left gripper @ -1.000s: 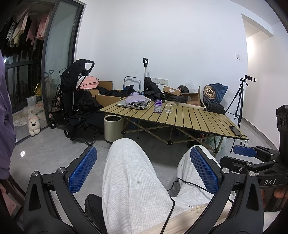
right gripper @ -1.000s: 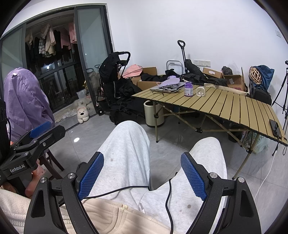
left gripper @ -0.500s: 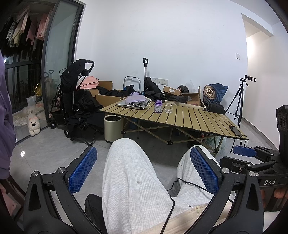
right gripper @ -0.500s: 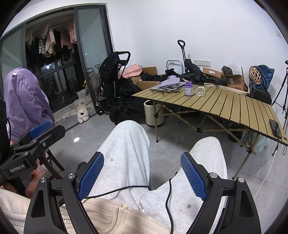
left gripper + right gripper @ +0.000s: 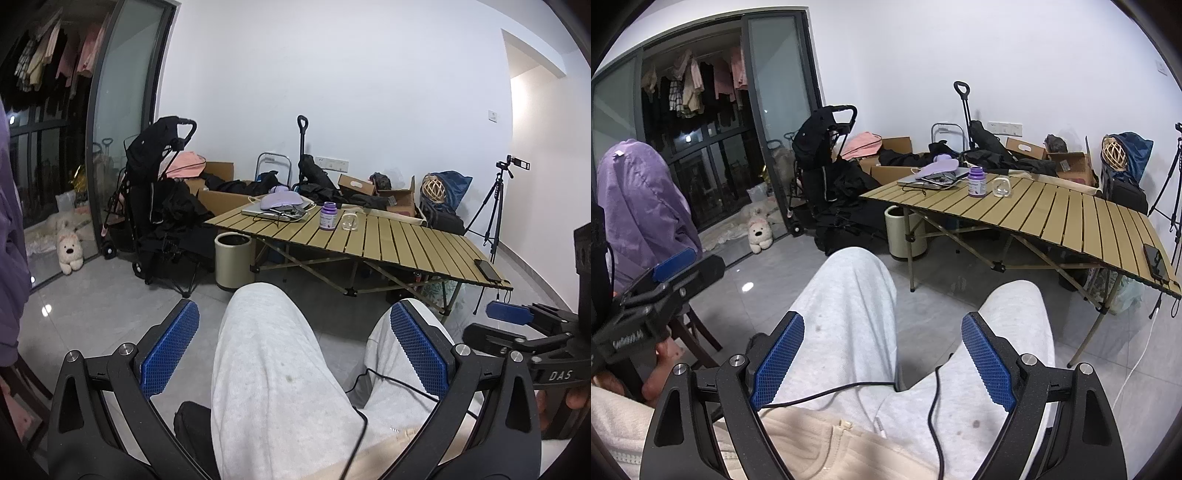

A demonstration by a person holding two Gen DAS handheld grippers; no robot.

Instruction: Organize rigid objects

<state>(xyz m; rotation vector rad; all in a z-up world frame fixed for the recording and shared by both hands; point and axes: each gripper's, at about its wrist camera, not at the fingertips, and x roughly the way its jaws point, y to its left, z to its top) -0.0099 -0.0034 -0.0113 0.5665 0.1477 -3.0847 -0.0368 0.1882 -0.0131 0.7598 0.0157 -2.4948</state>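
Observation:
A purple bottle (image 5: 328, 216) (image 5: 977, 182) and a clear glass cup (image 5: 349, 222) (image 5: 1002, 187) stand on a slatted folding table (image 5: 399, 240) (image 5: 1071, 210) across the room. Near its far left corner lies a laptop (image 5: 258, 210) (image 5: 923, 180) with a lilac pouch and cables on top. A black phone (image 5: 487, 269) (image 5: 1154, 260) rests at the table's right end. My left gripper (image 5: 293, 349) and right gripper (image 5: 882, 363) are both open and empty, held low over a seated person's grey-trousered knees, far from the table.
A beige bin (image 5: 234, 260) stands by the table's left legs. A black stroller (image 5: 159, 192), cardboard boxes and dark clothes crowd the back wall. A tripod (image 5: 493, 210) stands at the right. A plush dog (image 5: 70, 251) sits by the glass door. A purple jacket (image 5: 642, 206) hangs at the left.

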